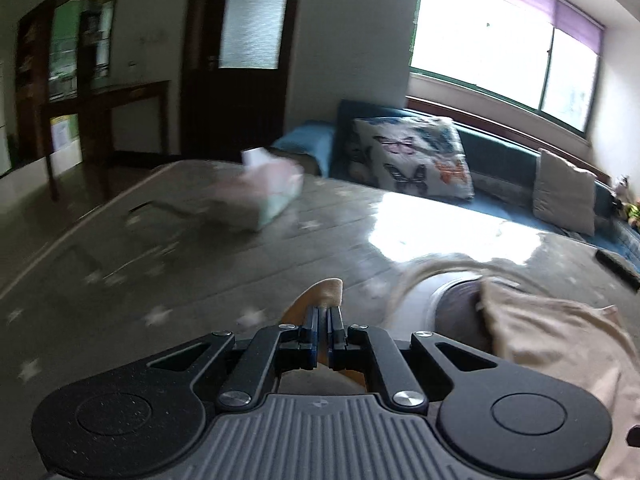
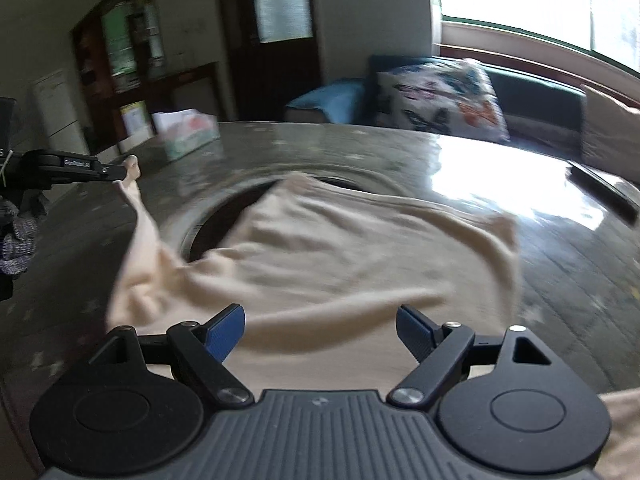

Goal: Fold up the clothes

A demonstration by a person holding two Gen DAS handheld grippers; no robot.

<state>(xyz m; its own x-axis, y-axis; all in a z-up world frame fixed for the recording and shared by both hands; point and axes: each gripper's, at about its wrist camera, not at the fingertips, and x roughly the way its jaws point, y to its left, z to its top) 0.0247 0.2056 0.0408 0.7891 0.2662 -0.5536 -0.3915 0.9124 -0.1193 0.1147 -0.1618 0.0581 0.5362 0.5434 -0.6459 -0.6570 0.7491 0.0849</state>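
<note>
— Where's the shirt (image 2: pixel 320 248)?

— Spread out on the bench (image 2: pixel 540 240), in the middle, partly over a dark round hole (image 2: pixel 212 224). Still wrinkly. One corner pulled up toward nine o'clock.

— Held by what?

— By the left hand-held gripper (image 2: pixel 120 172). Pressed together, pinching that corner of the shirt. Seen up close in the left view too, a bit of tan cloth (image 1: pixel 326 294) sticking out past the tips.

— And the right hand-held gripper (image 2: pixel 320 330)?

— Spread wide apart, holding nothing. Hanging over the near edge of the shirt at six o'clock.

— Folded yet?

— Not really. No neat fold to be seen anywhere. Probably just the start: one corner lifted, nothing laid over. Left to do: grab another edge, fold it over, smooth it flat.

— Anything else around?

— A tissue box (image 2: pixel 188 132) far back at eleven o'clock, well apart from the shirt. A butterfly pillow (image 2: pixel 444 100) on the sofa behind the bench.
</note>
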